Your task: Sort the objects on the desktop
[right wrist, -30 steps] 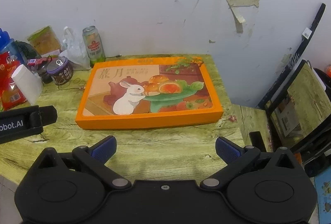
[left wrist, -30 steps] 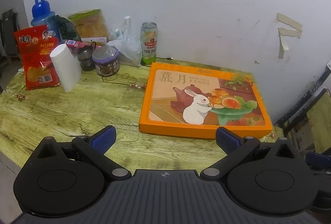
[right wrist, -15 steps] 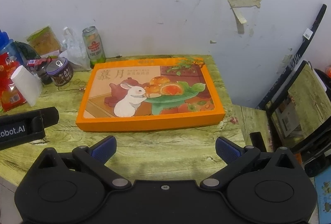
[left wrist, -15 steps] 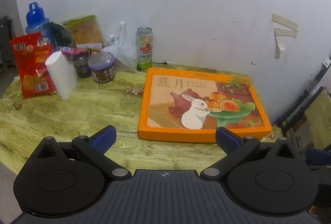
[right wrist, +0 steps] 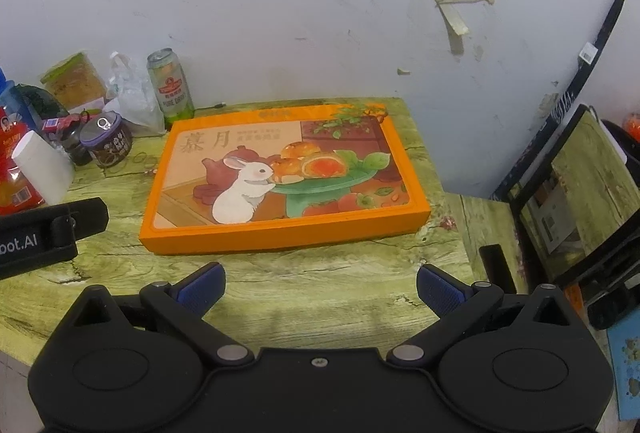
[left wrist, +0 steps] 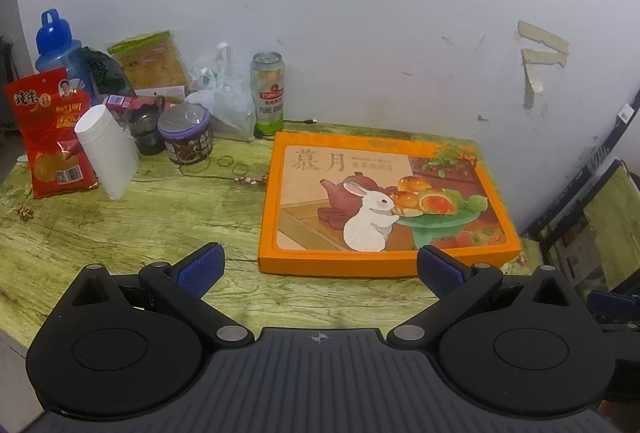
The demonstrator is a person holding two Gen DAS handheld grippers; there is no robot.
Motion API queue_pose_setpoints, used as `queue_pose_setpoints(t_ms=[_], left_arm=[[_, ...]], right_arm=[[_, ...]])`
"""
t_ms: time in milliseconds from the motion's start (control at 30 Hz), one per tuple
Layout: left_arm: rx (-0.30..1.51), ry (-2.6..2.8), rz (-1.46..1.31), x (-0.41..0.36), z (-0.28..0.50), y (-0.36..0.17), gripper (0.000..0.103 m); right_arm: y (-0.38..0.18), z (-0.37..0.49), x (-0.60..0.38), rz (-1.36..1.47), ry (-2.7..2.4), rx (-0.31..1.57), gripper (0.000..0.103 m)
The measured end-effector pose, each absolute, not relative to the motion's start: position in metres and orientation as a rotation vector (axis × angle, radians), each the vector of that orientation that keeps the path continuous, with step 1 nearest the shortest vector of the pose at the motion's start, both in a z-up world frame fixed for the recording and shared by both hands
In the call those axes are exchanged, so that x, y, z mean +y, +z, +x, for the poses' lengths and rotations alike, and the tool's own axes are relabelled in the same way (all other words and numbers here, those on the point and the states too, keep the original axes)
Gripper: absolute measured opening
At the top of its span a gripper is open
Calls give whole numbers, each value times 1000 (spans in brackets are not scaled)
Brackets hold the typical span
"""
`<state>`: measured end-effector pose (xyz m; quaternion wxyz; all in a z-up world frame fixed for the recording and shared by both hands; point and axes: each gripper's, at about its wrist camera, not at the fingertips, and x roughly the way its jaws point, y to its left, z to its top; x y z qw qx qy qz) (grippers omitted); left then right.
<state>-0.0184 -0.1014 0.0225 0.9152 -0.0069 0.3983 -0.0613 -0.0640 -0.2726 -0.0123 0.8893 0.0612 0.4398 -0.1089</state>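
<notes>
A flat orange gift box [left wrist: 384,201] [right wrist: 280,185] with a white rabbit picture lies on the green wood-grain table [left wrist: 140,225] [right wrist: 320,293], near the wall. My left gripper [left wrist: 320,269] hovers open over the table's front edge, its blue pads wide apart and nothing between them. My right gripper [right wrist: 320,285] is open too, just in front of the box. At the back left stand a green beer can [left wrist: 267,91] [right wrist: 170,89], a purple-lidded tin [left wrist: 185,137] [right wrist: 106,143], a white cylinder [left wrist: 106,151] [right wrist: 42,167] and a red snack bag [left wrist: 46,137].
A blue bottle [left wrist: 56,45], a packet of dried food [left wrist: 148,61], a clear plastic bag [left wrist: 224,105] and rubber bands [left wrist: 228,163] crowd the back left. The other gripper's black body [right wrist: 44,233] shows at the left. A chair [right wrist: 580,185] stands right of the table.
The left gripper has drawn back and up slightly, so the box and clutter sit a bit further off. The right view barely shifted. Both grippers stayed open.
</notes>
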Motion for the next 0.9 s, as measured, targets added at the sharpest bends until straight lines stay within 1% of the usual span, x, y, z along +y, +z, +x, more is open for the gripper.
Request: queue_pose_setpoints(t_ms=[900], left_arm=[[854, -131, -54, -95, -12, 20, 103]], right_arm=[[-15, -60, -273, 120, -242, 923, 102]])
